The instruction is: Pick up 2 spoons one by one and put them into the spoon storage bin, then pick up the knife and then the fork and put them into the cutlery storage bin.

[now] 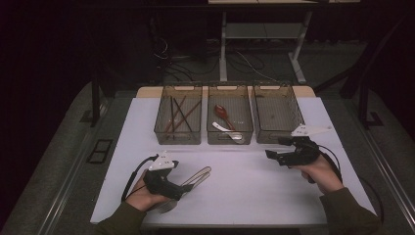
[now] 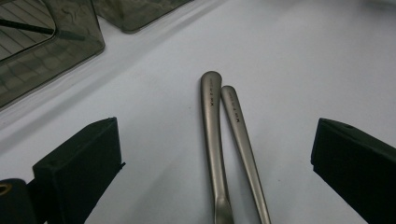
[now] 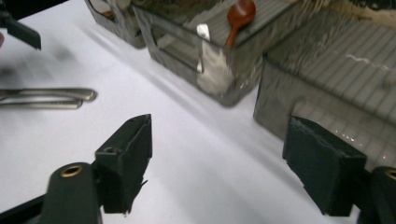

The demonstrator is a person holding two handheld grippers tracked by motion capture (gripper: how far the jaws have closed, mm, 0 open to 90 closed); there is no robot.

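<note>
White tabletop [image 1: 254, 191] carries three smoky plastic bins [image 1: 228, 121] in a row, beyond both sets of jaws. Right gripper [image 3: 217, 158], jaws spread wide and holding nothing, faces the middle bin and its red spoon [image 3: 239, 14]. Left gripper [image 2: 212, 158], jaws also wide apart, has two metal utensil handles [image 2: 224, 140] lying side by side between its jaws, untouched.

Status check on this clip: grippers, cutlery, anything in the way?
Left gripper open, straddling two metal handles on the table. Right gripper open, empty, near right bin. Nothing in the way.
</note>
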